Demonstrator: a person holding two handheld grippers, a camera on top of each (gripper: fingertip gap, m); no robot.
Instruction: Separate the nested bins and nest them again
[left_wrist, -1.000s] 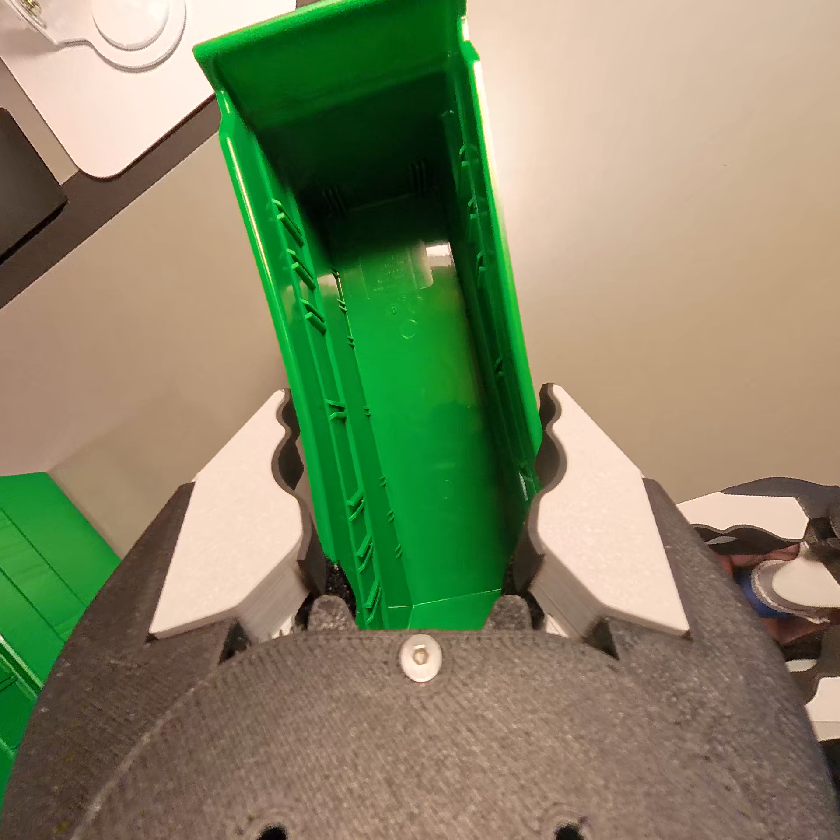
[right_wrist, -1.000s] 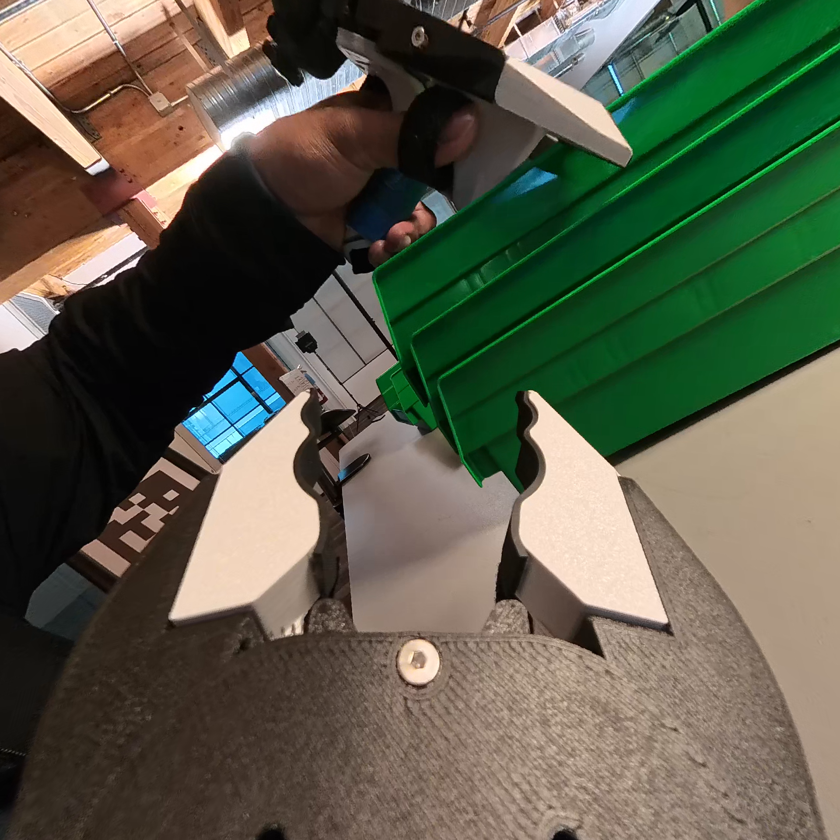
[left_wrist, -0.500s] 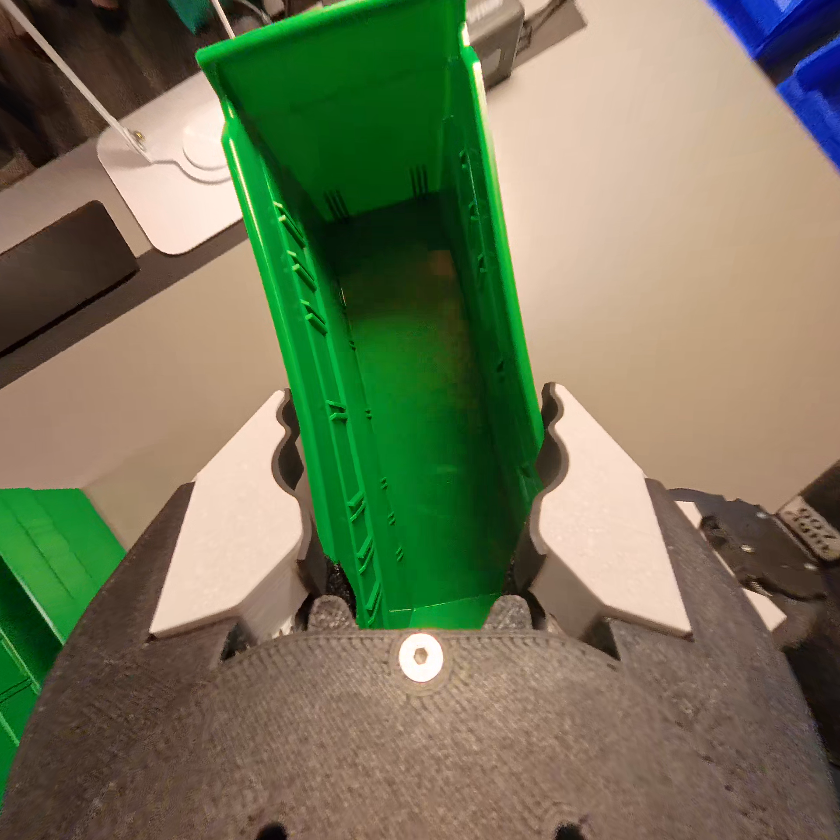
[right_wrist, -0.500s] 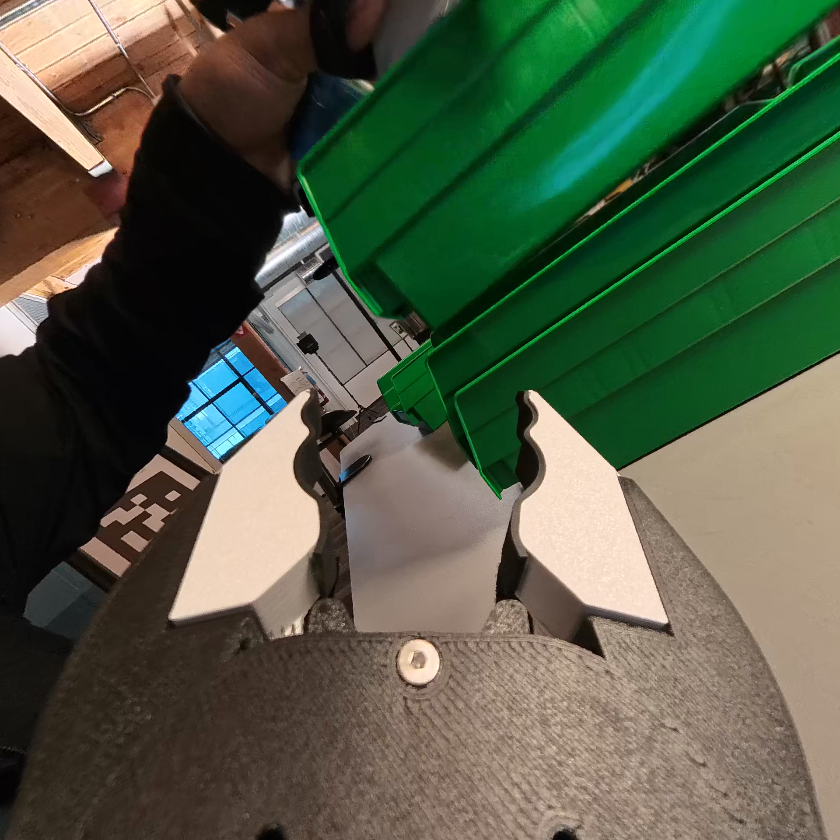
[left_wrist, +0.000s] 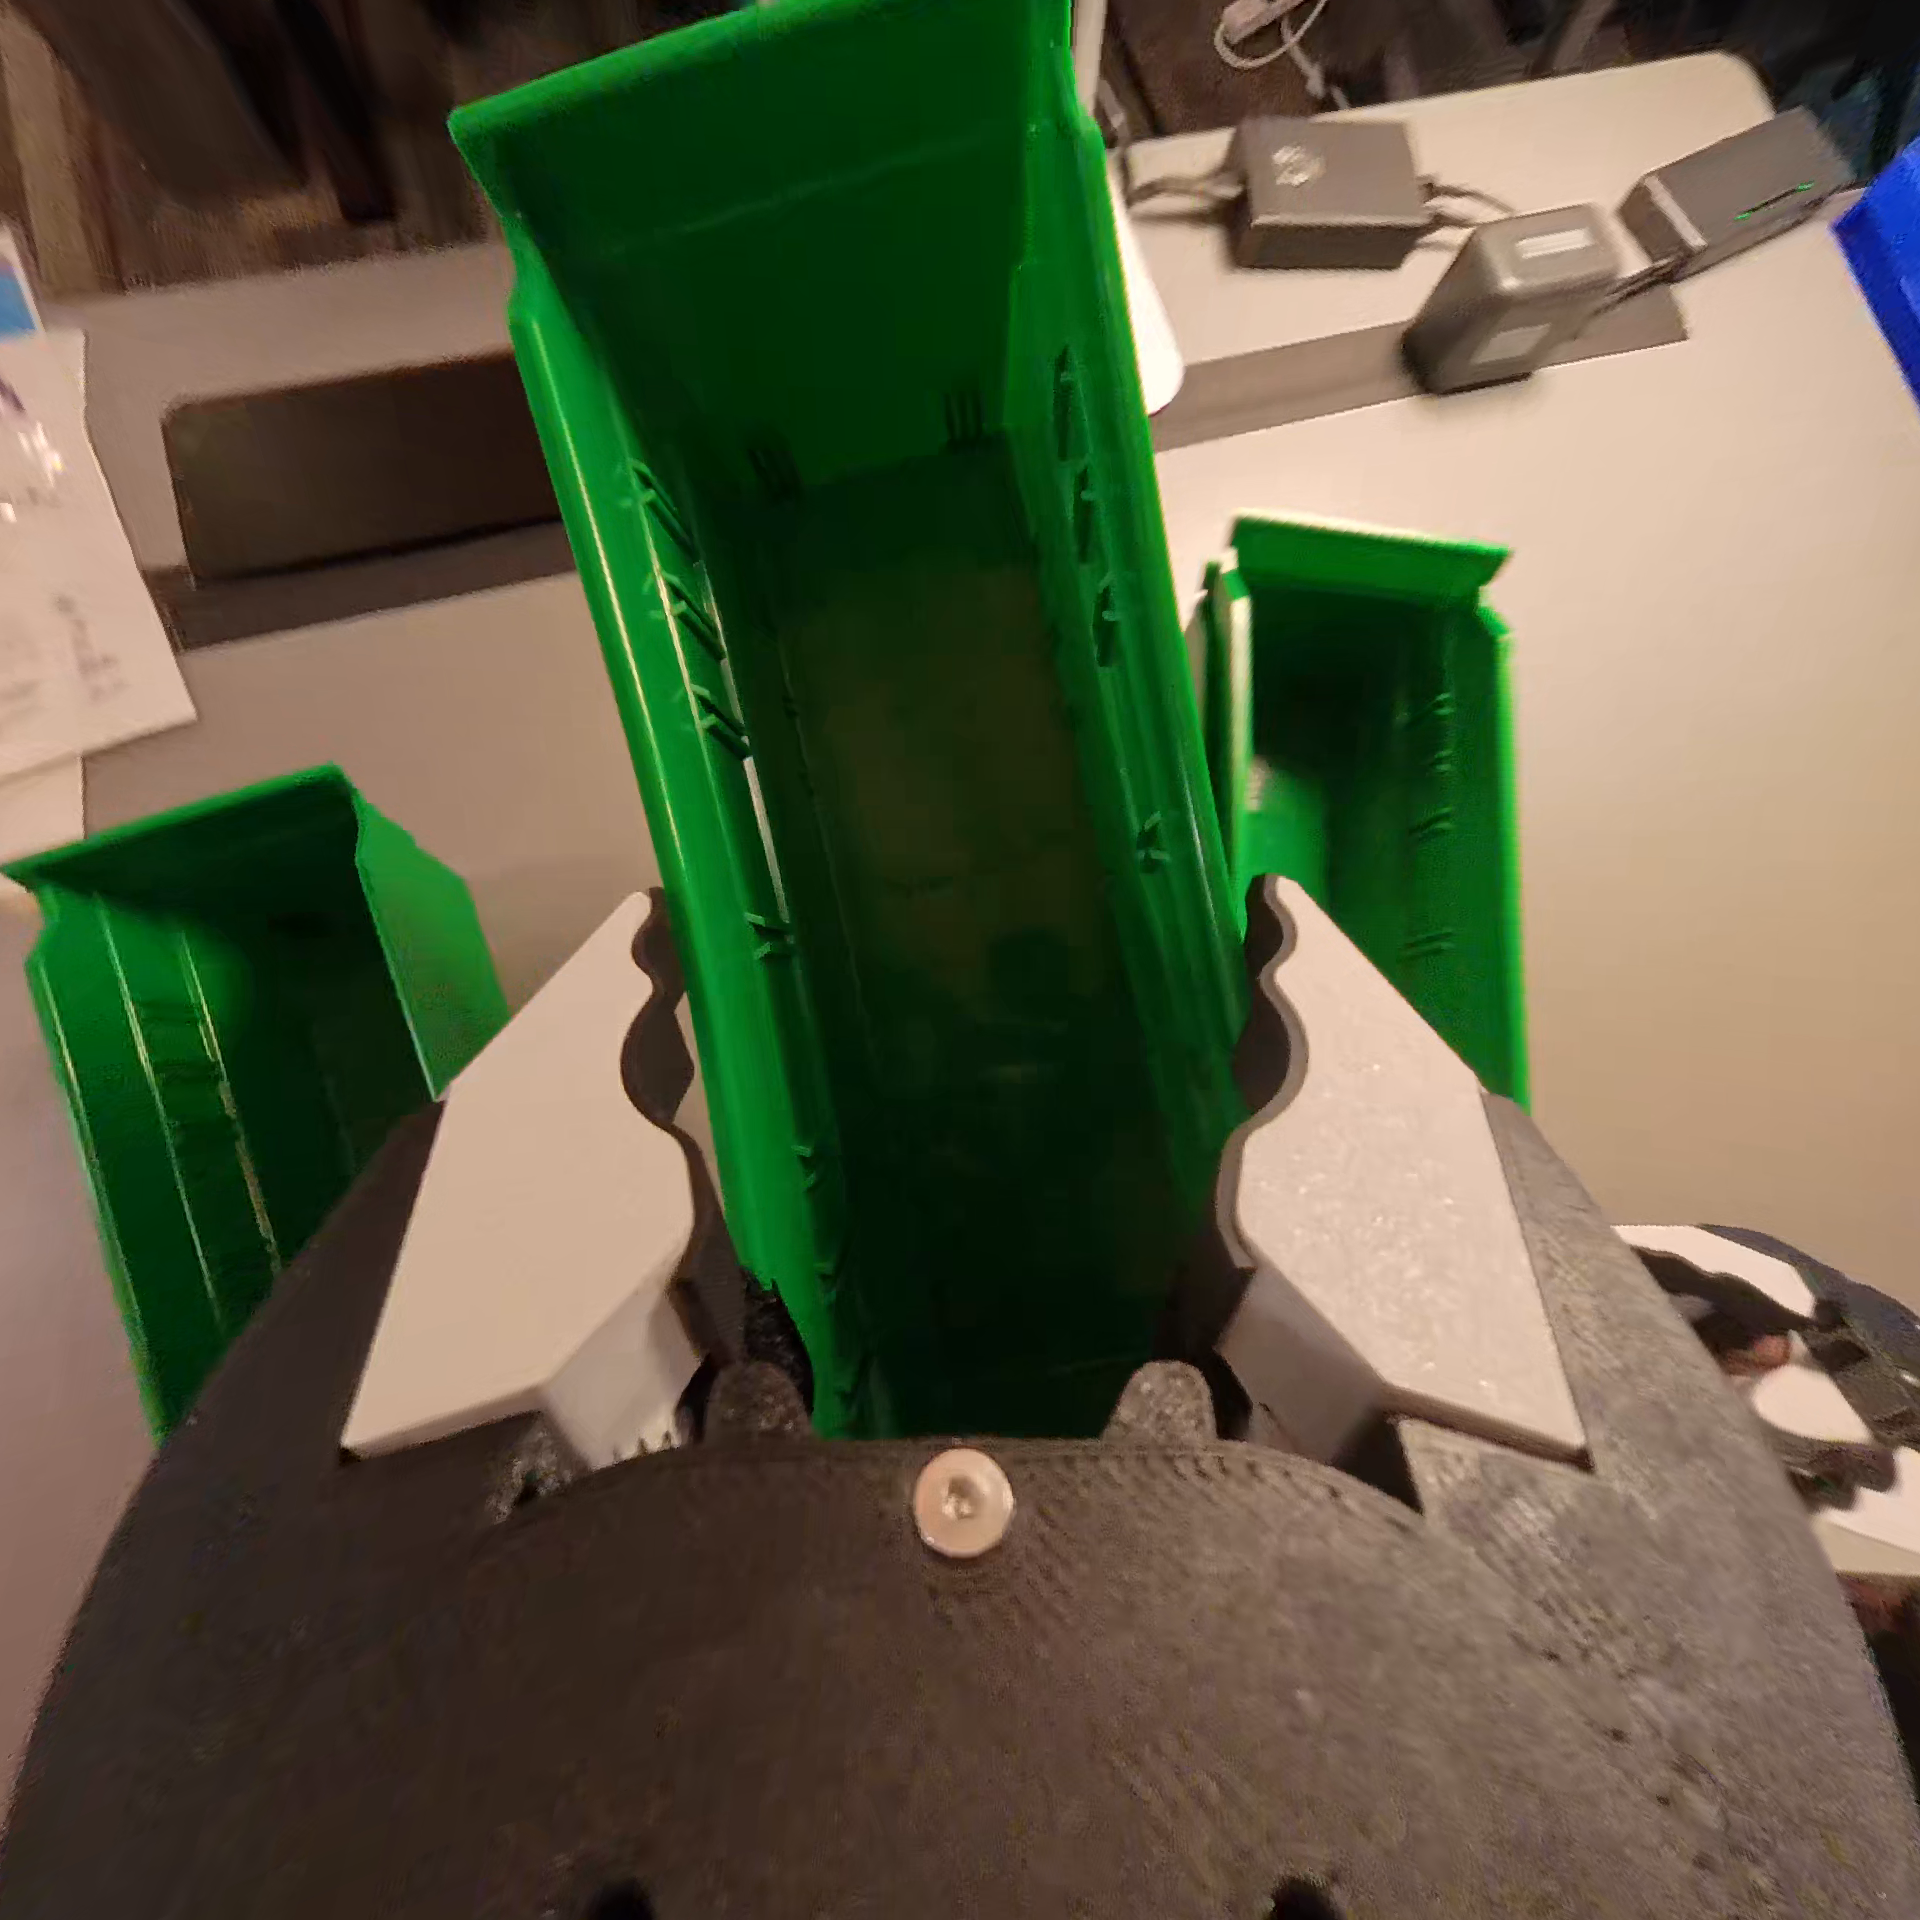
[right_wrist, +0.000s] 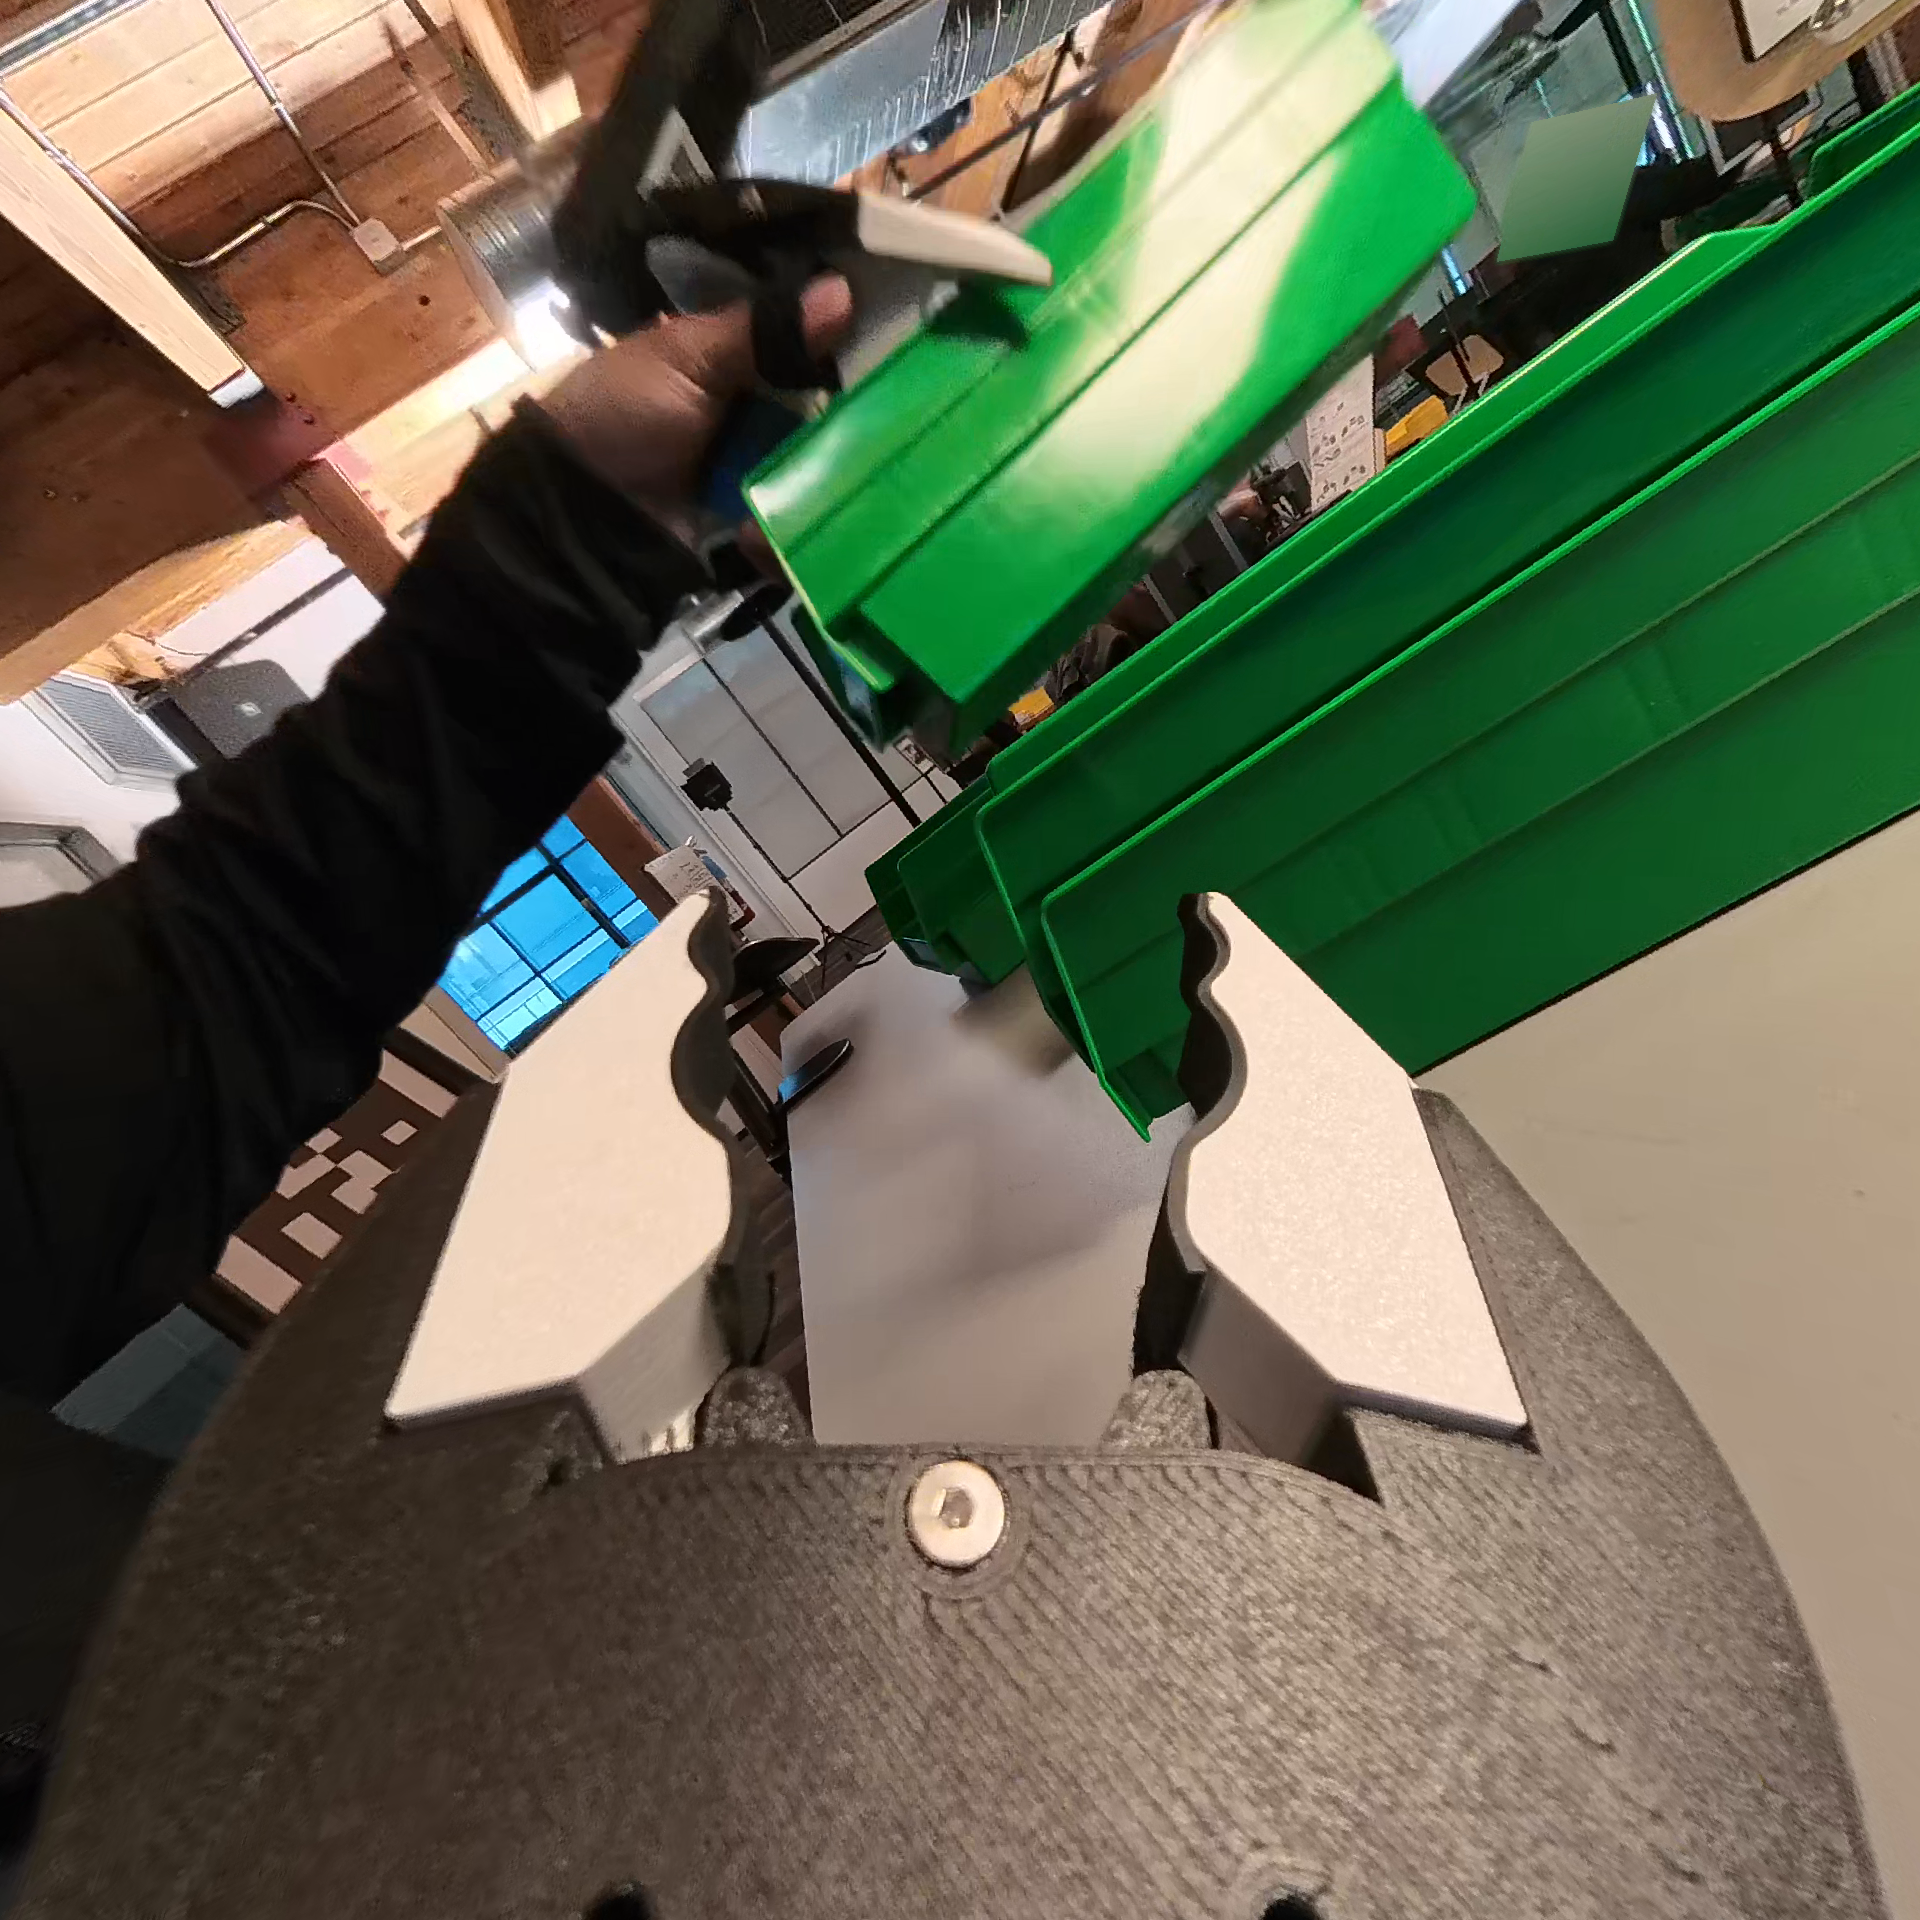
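Bin (left_wrist: 935, 831) between left fingers (left_wrist: 551, 1174), clamped

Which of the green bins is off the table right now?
The long green bin clamped between the left gripper's fingers, held in the air. The nested stack to its left and the single bin to its right sit on the table.

The left wrist camera sits just behind its own fingers (left_wrist: 1351, 1081), looking down and forward along the green bin (left_wrist: 935, 727) onto the table (left_wrist: 1662, 727). The right wrist camera rides low beside the table (right_wrist: 1662, 1247), tilted up toward the ceiling beams past the stacked bins (right_wrist: 1507, 779). Both views share that lifted green bin (right_wrist: 1091, 416), close in one, farther off above the right tool's fingers in the other.
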